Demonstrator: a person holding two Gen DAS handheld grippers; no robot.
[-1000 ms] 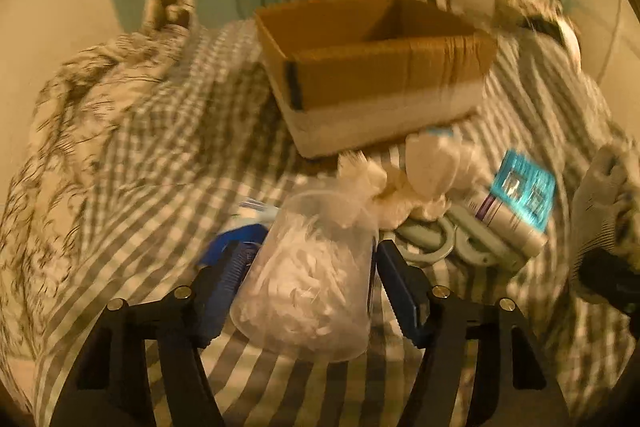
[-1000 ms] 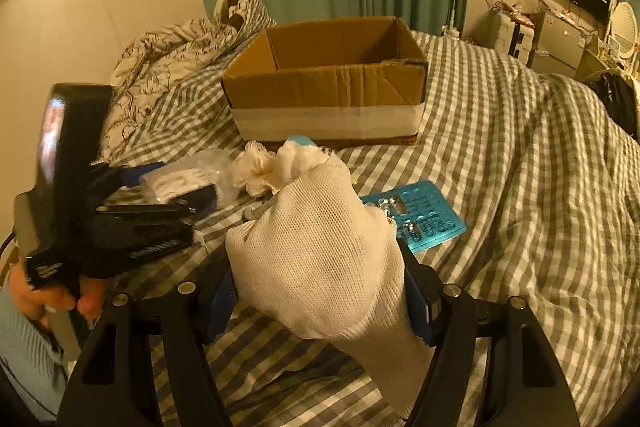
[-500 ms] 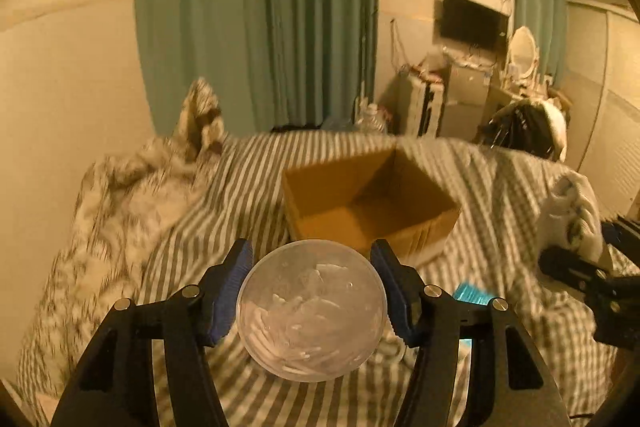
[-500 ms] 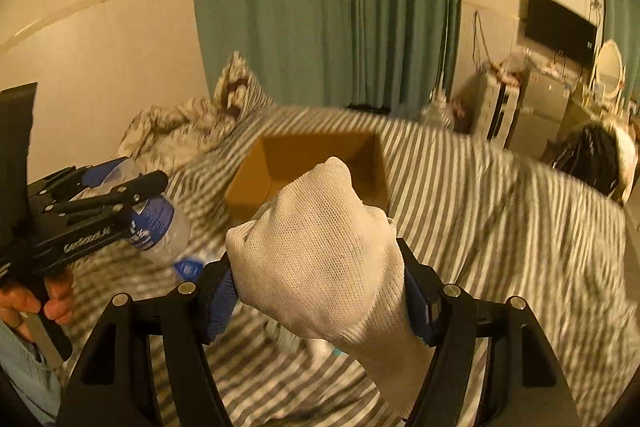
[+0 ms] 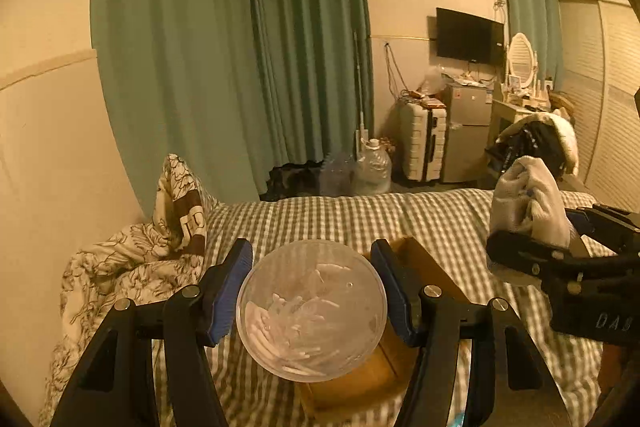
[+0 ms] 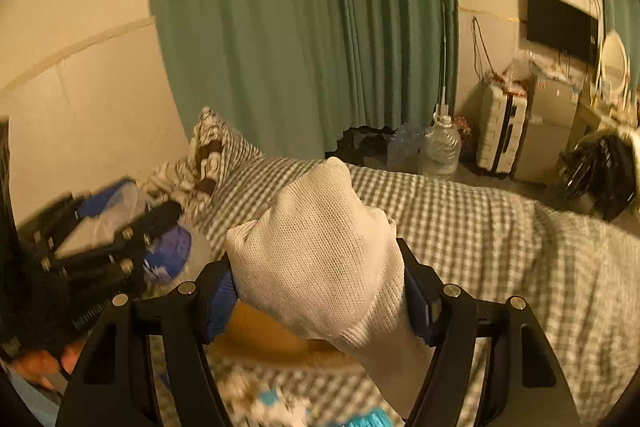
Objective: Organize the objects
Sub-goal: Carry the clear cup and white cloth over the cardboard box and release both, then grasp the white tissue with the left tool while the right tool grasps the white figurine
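Observation:
My left gripper point(image 5: 312, 291) is shut on a clear plastic tub point(image 5: 311, 311) of white sticks, seen bottom-on, held above the bed. Behind it lies the open cardboard box point(image 5: 424, 271), mostly hidden by the tub and fingers. My right gripper point(image 6: 320, 287) is shut on a white mesh bundle point(image 6: 320, 259), raised over the bed; the box point(image 6: 256, 331) shows as a blurred brown patch under it. The right gripper and its bundle point(image 5: 528, 203) appear at the right of the left wrist view. The left gripper with the tub point(image 6: 176, 247) appears at the left of the right wrist view.
The bed has a grey checked cover point(image 5: 328, 215) and a crumpled floral quilt point(image 5: 132, 259) at the left. A blue blister pack point(image 6: 368, 419) lies on the cover below the right gripper. Green curtains point(image 5: 240, 47), a suitcase point(image 5: 424, 143) and water jugs point(image 5: 372, 171) stand beyond the bed.
Both grippers have risen from the bed with their loads and tilted up, so the room now fills the views. The box has dropped low in both views.

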